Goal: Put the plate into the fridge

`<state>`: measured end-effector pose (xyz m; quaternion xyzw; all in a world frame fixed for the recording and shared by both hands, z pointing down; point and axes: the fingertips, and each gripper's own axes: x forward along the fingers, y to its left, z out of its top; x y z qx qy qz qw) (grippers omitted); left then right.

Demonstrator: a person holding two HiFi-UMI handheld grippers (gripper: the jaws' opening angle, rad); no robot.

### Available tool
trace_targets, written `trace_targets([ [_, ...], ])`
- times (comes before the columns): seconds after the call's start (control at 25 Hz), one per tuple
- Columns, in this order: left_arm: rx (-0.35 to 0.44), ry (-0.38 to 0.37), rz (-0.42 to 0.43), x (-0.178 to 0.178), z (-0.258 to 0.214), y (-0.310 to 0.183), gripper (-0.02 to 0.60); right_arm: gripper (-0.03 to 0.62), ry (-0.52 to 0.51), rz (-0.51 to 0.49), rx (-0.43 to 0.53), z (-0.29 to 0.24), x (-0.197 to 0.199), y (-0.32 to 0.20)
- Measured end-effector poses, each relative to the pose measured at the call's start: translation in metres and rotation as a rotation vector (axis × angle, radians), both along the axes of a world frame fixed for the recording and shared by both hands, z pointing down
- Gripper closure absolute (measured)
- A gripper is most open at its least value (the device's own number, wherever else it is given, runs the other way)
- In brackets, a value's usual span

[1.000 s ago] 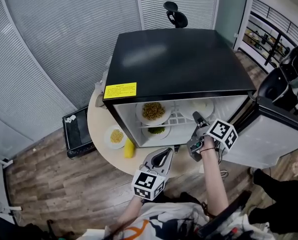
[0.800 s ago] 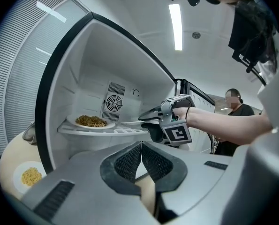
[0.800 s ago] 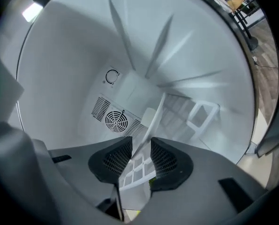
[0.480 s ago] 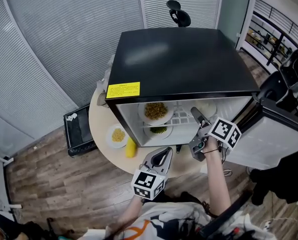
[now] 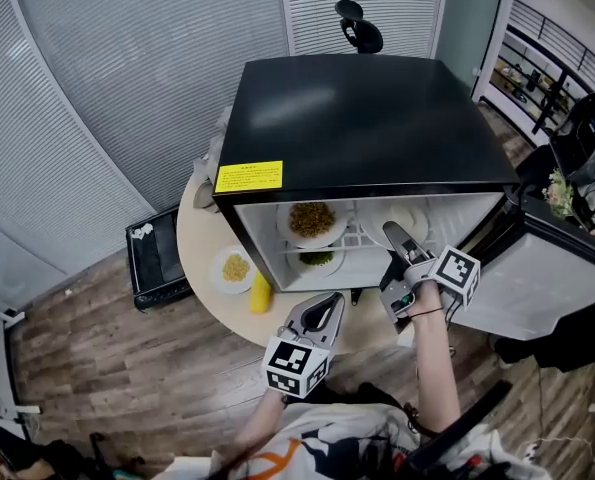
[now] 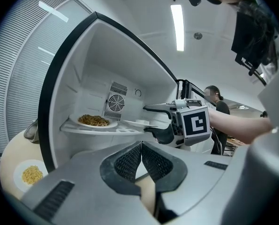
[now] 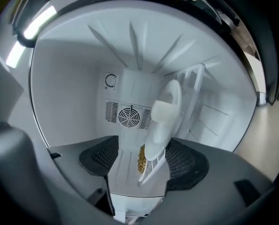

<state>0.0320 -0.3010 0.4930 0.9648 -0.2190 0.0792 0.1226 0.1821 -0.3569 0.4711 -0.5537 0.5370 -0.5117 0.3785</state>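
My right claw (image 5: 390, 258) reached into the open fridge (image 5: 357, 118) at the centre of the head view. Its jaws were opening. The white plate (image 5: 405, 216) lay on the upper shelf (image 5: 357, 236), toward the right of the frame, and carried a pale block. In my right gripper view the plate (image 7: 169, 111) showed edge-on. Its near rim lay between my two pads, close beside one and well apart from the other, and I could not see either pad pressing on it.

My left claw (image 5: 327, 305) hung low in the middle of the head view, in front of the fridge and over the near edge of the round bench (image 5: 202, 258). Its jaws were together with nothing between them.

A plate of noodles (image 5: 312, 220) sat on the same shelf, to the left of the white plate. A strip of bare shelf ran between the two rims. A plate of greens (image 5: 317, 260) sat on the level below.

The door (image 5: 547, 278) stood swung wide at the right of the frame, so the front of the fridge was open across its width. Above the plates the compartment was open up to its ceiling.

On the bench, left of the fridge front, lay a plate of yellow food (image 5: 235, 268). A yellow thing (image 5: 261, 293) stood near it, close to the bench edge.
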Motion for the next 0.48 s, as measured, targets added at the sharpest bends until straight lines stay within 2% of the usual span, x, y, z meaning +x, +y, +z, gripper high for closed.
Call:
trace_targets([
  [0.24, -0.002, -0.001, -0.003, -0.001, 0.001, -0.002, 0.569, 0.293, -0.034, -0.001, -0.021, 0.021, -0.005, 0.006],
  [0.48, 0.001, -0.001, 0.006, 0.0, 0.001, -0.001, 0.568, 0.293, -0.011, -0.007, -0.037, 0.025, -0.007, 0.01],
])
